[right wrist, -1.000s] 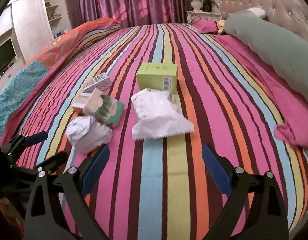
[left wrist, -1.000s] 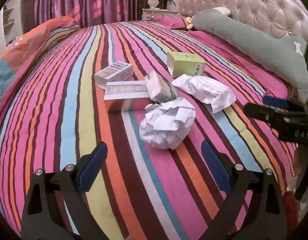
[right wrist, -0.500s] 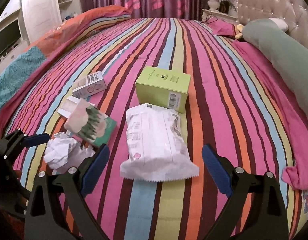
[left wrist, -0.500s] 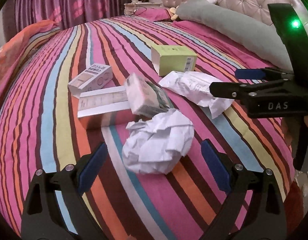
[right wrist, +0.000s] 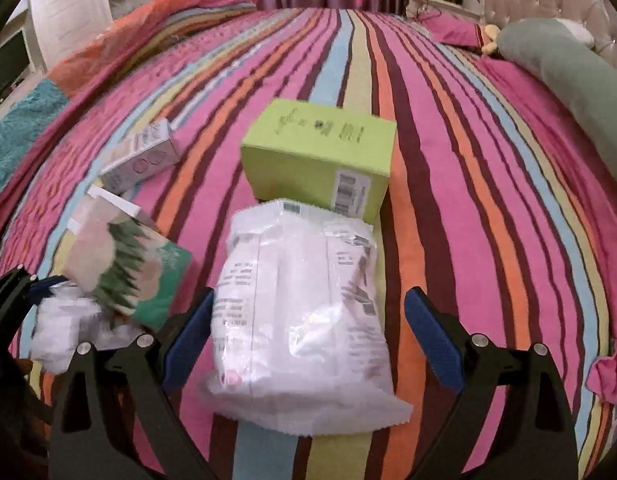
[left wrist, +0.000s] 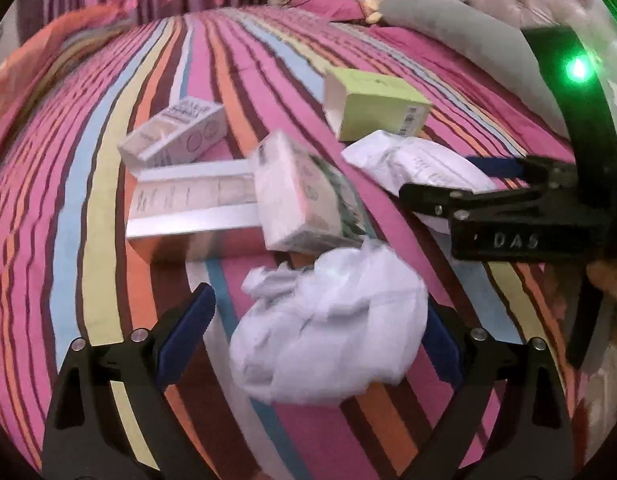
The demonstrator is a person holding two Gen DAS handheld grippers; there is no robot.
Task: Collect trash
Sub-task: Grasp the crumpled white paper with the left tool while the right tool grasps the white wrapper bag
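The bed (right wrist: 448, 168) has trash in a small heap on its striped cover. Both grippers point down at it, and each one has its own target.

The left gripper (left wrist: 320, 340) is spread wide. The paper ball (left wrist: 328, 328) sits right between its blue pads, but the pads do not press it yet. The ball is soft and squashy, so the gripper should go a bit lower first, then close slowly around the fat middle. If it pinches only a loose edge, the paper may tear or slip out.

The right gripper (right wrist: 306, 340) is spread wide too. The white bag (right wrist: 300, 312) lies flat between its pads, and they are not pinching it. The bag is thin and slippery, I think. It should be grabbed across its middle, where it puffs up, not at the flat sealed end at 6 o'clock.

Other trash is close by. The green box (right wrist: 320, 160) touches the bag's far end at 12 o'clock. The tissue pack (left wrist: 304, 200) lies just past the ball at 12 o'clock, and seems to rest on a long flat box (left wrist: 192, 200). A small box (left wrist: 176, 132) lies at 10 o'clock from the pack.

The two grippers are near each other, with the right one at 3 o'clock in the left view. They should lift straight up, so that they do not bump or knock the pack and the green box.

No bin shows in either view.
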